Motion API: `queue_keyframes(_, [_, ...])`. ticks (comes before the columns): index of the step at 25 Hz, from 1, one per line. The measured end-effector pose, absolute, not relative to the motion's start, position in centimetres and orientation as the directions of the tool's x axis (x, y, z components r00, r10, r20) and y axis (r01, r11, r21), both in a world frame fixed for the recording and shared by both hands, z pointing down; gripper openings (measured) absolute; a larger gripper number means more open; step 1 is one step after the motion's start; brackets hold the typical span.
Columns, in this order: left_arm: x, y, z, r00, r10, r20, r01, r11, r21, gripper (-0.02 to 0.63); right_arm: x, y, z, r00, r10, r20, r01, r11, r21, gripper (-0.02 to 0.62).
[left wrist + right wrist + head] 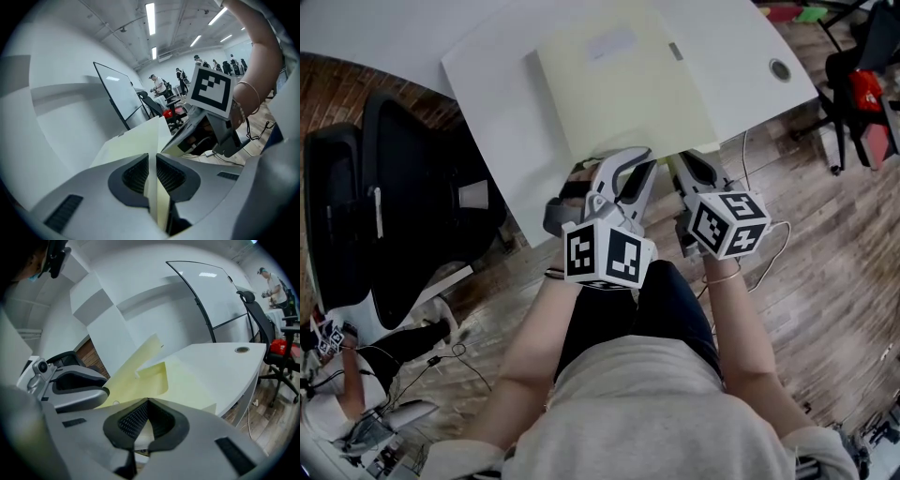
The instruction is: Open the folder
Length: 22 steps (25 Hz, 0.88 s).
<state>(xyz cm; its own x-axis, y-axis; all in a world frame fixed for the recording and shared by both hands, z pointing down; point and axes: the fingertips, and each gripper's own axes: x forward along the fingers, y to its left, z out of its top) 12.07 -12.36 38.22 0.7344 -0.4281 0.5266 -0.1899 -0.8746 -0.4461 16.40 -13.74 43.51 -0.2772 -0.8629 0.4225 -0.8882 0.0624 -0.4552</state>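
Far left: a black office chair [403, 187] on the wood floor, not involved. The white table [506, 84] carries the task thing.

The left gripper [151, 176] is at the table's near edge. Its jaws are clenched on a thin pale yellow sheet that runs edge-on between the pads, and nothing else is between them. This looks like the top cover of the folder [623, 89], since in that gripper's view the sheet rises off the flat part.

The folder lies flat in the middle of the table, with its near edge at the table's near edge, where both grippers meet it. It is mostly shut, with the cover just starting to lift at the near side (which side the spine is on cannot be told).

The right gripper [147, 420] is just beside the left one, to its right. Its jaws are also clamped, with pale yellow material between the pads. It is probably the lower leaf, but which layer cannot be told for sure.

Step in hand, as judged: peeling the cover from the rest.

- The right gripper should act as the anchor, pressed low and not moving, so the folder does not slide off the near edge.
- The left gripper should lift its sheet up and swing it away in an arc about the hinge, not pull it toward the body.
- The left grip should stay firm and on one layer only. If both grippers hold the same layer, the whole folder just comes up.

Far right: a chair with something red [865, 89] on it, well apart from the table.
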Motion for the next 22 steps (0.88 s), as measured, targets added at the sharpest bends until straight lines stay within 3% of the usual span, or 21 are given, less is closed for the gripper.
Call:
queue_keyframes(9, [11.3, -11.8, 37.4, 0.740, -0.450, 0.499, -0.225, -0.866, -0.447, 0.064, 15.0, -13.7, 41.8, -0.283, -0.866, 0.413, -0.911, 0.109, -0.397, 0.021])
queue_keyframes(22, [8.2, -11.7, 35.5, 0.705, -0.533, 0.468, -0.393, -0.843, -0.367, 0.061, 11.1, -14.2, 38.1, -0.400, -0.853, 0.336, -0.885, 0.264, -0.383, 0.021])
